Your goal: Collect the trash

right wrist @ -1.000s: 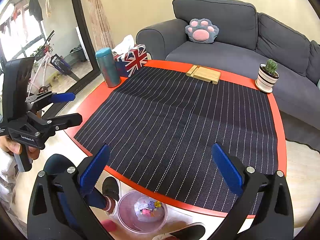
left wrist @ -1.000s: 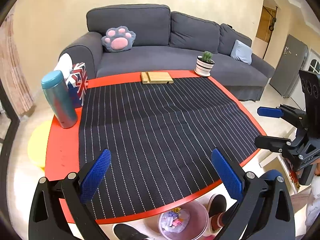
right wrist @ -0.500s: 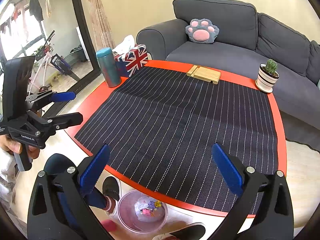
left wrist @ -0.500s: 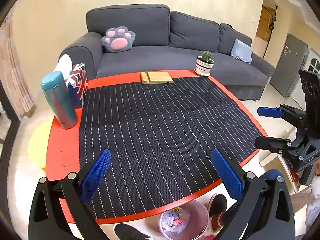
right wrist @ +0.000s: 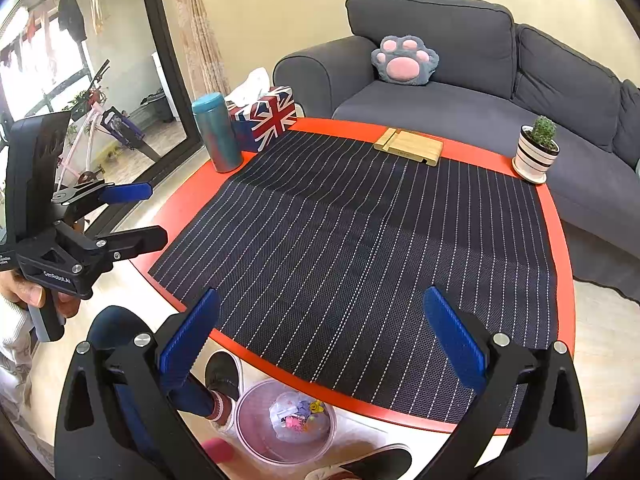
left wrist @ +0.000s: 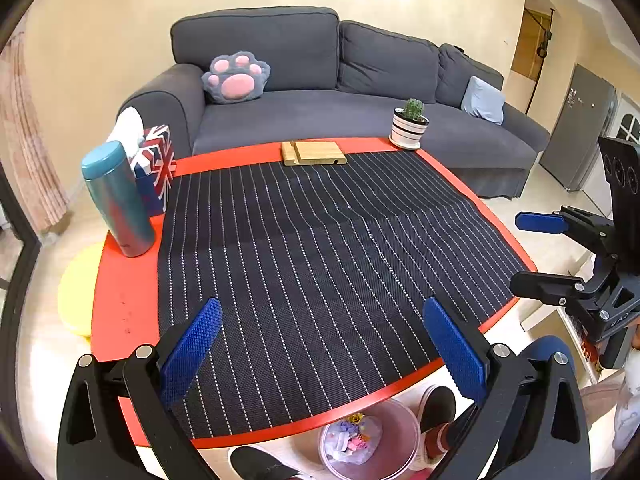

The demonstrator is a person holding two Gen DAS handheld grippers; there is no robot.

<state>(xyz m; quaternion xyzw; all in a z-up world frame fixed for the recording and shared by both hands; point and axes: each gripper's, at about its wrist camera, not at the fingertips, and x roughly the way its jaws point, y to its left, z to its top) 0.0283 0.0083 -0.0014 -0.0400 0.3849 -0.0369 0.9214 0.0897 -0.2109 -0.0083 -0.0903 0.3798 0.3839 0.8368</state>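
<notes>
Desk (left wrist: 120,280): round, red rim, under a dark pinstriped mat (left wrist: 320,260); no loose trash shows on it in either view.
Bin (right wrist: 286,424): clear pinkish tub on the floor, just below the near desk edge, between the person's shoes; mouth faces up.
Trash (right wrist: 298,416): small coloured scraps, lying inside the bin; nothing more to pick up can be made out.
Left hand-held gripper (left wrist: 320,356): jaws spread wide, nothing between them; it hangs above the near desk edge, pointing across the mat toward the sofa (left wrist: 320,80).
Right hand-held gripper (right wrist: 320,344): jaws spread wide, holding nothing; likewise above the near edge, well apart from the left one.
Key relation: bin sits below and slightly behind both pairs of fingertips, near the lower frame edge in each view; it falls a little right of centre for the left unit and a little left of centre for the right, so it lies between the two, neither clearly nearer.
Long axis: scraps are too small to tell any.
Other items: bottle (left wrist: 118,200), flag tissue box (left wrist: 156,168), wooden stand (left wrist: 312,153), cactus pot (left wrist: 410,128), all along the far rim and standing tidy.
Judgement: collecting looks complete or close to it.
</notes>
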